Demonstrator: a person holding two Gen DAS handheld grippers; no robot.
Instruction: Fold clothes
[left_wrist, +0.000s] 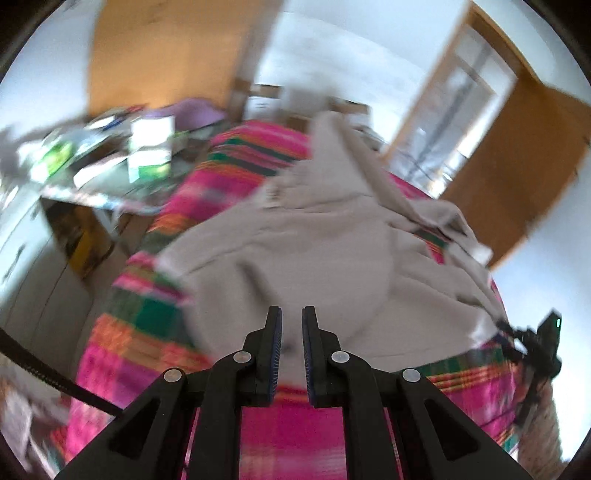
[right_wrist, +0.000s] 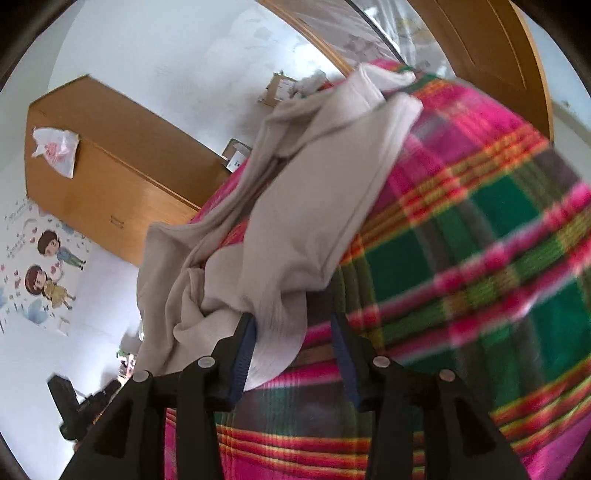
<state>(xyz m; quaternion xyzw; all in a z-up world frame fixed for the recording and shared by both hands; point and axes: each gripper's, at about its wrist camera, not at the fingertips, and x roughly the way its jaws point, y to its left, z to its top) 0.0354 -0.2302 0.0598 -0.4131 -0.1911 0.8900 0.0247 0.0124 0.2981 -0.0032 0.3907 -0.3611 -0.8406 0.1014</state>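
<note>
A beige garment (left_wrist: 303, 236) lies rumpled across a bed (left_wrist: 236, 155) covered in a pink, green and orange plaid blanket (right_wrist: 480, 258), reaching from the middle of the bed toward its near edge. In the left wrist view the left gripper (left_wrist: 291, 332) hangs just above the garment's near hem, its two blue-padded fingers (left_wrist: 275, 350) close together with a narrow gap between them and nothing caught in that gap, so it is released. One fold of the garment rises toward the far right corner of the bed, and a white label shows near its middle. In the right wrist view the right gripper (right_wrist: 295, 332) has its jaws spread wide; a bunched cuff or hem of the garment (right_wrist: 280, 236) hangs down against the inner face of the left finger (right_wrist: 245, 350), while the right finger stands clear of the cloth over the blanket, so the gripper is not clenched on it. Beside the bed's left edge stands a cluttered table (left_wrist: 99, 162). A wooden wardrobe (right_wrist: 110, 173) stands against the white wall, with a plastic bag (right_wrist: 55, 149) on top. Cartoon stickers (right_wrist: 48, 269) decorate the wall. Both views are blurred.
</note>
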